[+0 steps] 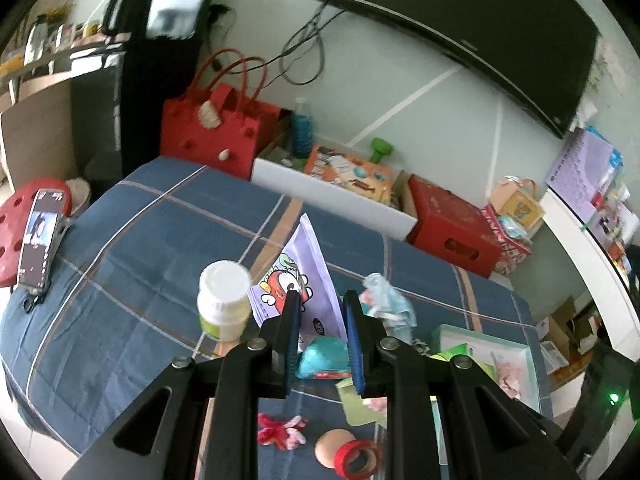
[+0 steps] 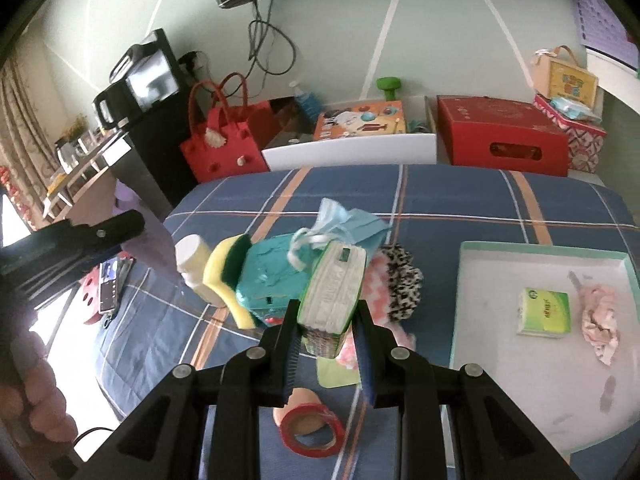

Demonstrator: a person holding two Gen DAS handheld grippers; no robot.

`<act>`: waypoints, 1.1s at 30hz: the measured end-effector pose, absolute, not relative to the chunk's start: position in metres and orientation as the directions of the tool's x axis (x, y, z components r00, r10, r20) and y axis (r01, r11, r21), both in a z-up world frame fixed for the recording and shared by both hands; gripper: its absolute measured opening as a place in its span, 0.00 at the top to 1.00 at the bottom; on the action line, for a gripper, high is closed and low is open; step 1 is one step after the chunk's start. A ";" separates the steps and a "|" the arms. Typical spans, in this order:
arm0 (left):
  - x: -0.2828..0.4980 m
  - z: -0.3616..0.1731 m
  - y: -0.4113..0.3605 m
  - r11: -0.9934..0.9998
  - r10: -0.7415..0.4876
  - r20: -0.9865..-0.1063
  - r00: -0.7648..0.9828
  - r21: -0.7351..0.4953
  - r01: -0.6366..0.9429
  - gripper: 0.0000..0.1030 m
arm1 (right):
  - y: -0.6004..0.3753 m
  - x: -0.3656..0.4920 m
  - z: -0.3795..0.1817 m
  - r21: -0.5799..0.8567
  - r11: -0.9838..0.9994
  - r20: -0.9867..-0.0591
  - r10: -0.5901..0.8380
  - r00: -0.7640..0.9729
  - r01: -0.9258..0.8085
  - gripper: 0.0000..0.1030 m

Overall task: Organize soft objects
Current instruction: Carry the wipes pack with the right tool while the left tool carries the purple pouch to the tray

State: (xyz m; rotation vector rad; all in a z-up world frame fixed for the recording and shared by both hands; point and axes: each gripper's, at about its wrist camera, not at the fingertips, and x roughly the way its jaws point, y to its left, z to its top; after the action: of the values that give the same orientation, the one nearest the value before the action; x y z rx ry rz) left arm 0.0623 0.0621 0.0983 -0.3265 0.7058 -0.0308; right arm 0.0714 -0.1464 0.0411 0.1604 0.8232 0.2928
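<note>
The right gripper [image 2: 326, 320] is clamped on a green-and-white tissue pack [image 2: 334, 286], whose long axis runs away from the camera toward 12 o'clock; the white tray [image 2: 472, 276], already holding a green packet [image 2: 545, 312] and a pink cloth [image 2: 600, 316], lies at 3 o'clock, nearer this hand. The left gripper [image 1: 320, 312] pinches a purple cartoon bag [image 1: 298, 280] standing toward 12 o'clock. The tissue pack's underside and the pile behind it are partly hidden.
</note>
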 end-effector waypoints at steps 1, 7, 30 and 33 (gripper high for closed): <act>0.062 0.099 0.059 0.950 -0.142 -0.630 0.764 -0.303 -0.073 0.79 | -0.151 0.072 0.041 0.259 0.949 -0.698 0.314 0.644 -0.183 0.74; 0.065 0.094 0.024 0.963 -0.181 -0.633 0.753 -0.268 0.007 0.79 | -0.187 0.075 0.038 0.286 0.955 -0.707 0.263 0.656 -0.076 0.74; 0.047 0.029 -0.159 0.889 -0.371 -0.678 0.635 -0.061 0.455 0.78 | -0.370 0.055 -0.007 0.218 0.820 -0.827 -0.132 0.546 0.529 0.74; 0.042 0.022 -0.175 0.862 -0.398 -0.688 0.607 -0.054 0.503 0.78 | -0.388 0.047 -0.009 0.204 0.789 -0.831 -0.174 0.529 0.580 0.74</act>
State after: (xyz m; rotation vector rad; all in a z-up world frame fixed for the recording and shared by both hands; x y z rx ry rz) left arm 0.0423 -0.1754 0.0217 0.1507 0.7564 -0.5230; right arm 0.0465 -0.3877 -0.0093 0.4978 0.9101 -0.4730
